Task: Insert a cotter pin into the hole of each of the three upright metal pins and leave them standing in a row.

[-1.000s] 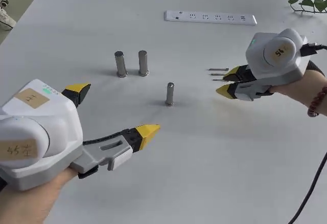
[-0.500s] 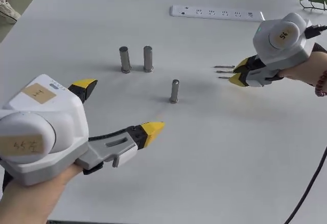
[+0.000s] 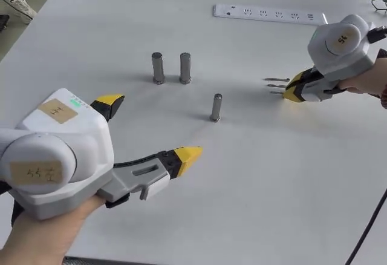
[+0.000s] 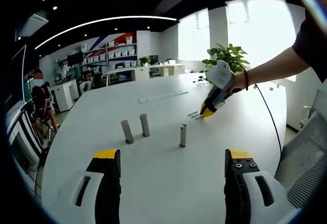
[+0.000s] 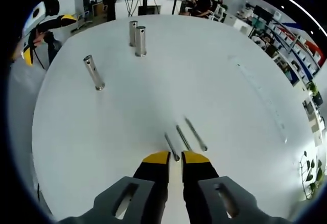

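While the head view's shift is only the camera moving, the real change is at the right tongs [image 3: 294,89]: a second ago their yellow tips were parted, now they are drawn almost together at the near ends of the cotter pins [image 3: 275,85]; I read that as the pick-up of the first pin beginning, nothing inserted yet.

In the right gripper view the three cotter pins [image 5: 183,137] lie flat, side by side on the table [image 5: 102,147]; the leftmost pin [image 5: 171,146] has its end right at the thin gap between the tips of the right tongs [image 5: 176,157]; whether it is actually pinched I cannot tell.

Left tongs [image 3: 148,127] are spread wide, holding nothing, hovering near the person, well apart from the posts.

Posts unmoved: two posts [image 3: 158,68] [image 3: 185,68] upright just beside each other; the third post [image 3: 216,107] upright, nearer the person and off their line, between the pair and the cotter pins; its cross-hole shows near the top in the right gripper view; no row yet.
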Demonstrator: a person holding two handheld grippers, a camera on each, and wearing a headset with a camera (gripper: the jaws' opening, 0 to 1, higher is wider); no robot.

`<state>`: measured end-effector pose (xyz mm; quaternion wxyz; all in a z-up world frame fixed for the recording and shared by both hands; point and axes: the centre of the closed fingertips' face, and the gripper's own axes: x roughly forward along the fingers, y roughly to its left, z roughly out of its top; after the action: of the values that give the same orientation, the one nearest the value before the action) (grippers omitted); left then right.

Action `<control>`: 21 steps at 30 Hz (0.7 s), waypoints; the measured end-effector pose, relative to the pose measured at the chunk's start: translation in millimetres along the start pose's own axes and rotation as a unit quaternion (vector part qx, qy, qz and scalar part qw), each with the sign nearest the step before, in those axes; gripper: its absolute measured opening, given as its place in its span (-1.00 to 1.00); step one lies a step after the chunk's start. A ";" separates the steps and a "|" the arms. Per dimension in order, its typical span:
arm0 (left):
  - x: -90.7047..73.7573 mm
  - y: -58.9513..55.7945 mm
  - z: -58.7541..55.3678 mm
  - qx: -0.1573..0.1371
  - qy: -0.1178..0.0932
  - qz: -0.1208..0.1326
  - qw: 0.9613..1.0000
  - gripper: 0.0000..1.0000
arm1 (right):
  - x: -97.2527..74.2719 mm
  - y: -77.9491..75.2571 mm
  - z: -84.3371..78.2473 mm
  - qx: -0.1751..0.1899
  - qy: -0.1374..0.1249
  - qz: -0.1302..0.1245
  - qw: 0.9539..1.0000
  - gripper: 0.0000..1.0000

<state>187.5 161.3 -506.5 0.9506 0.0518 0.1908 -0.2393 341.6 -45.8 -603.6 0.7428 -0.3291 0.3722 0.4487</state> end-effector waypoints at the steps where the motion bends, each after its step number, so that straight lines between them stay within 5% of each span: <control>1: 0.0 0.2 -0.2 0.000 0.000 0.000 1.000 0.66 | 0.3 1.3 -0.1 0.001 0.003 0.008 1.000 -0.95; 12: -1.6 1.4 -3.7 0.000 0.004 -0.002 1.000 0.64 | 2.8 6.2 0.9 0.018 0.037 0.063 0.997 -1.00; 18: -1.7 1.8 -3.5 0.002 0.005 -0.003 1.000 0.63 | 4.4 3.2 1.5 0.037 0.060 0.075 0.995 -1.00; 21: -1.5 1.2 -3.0 0.003 0.006 -0.005 1.000 0.62 | 3.7 4.9 1.0 0.016 0.074 0.078 0.994 -1.00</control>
<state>185.8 163.5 -508.7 0.9481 0.0547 0.1961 -0.2443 338.6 -41.6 -607.1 0.6813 -0.3196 0.4582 0.4731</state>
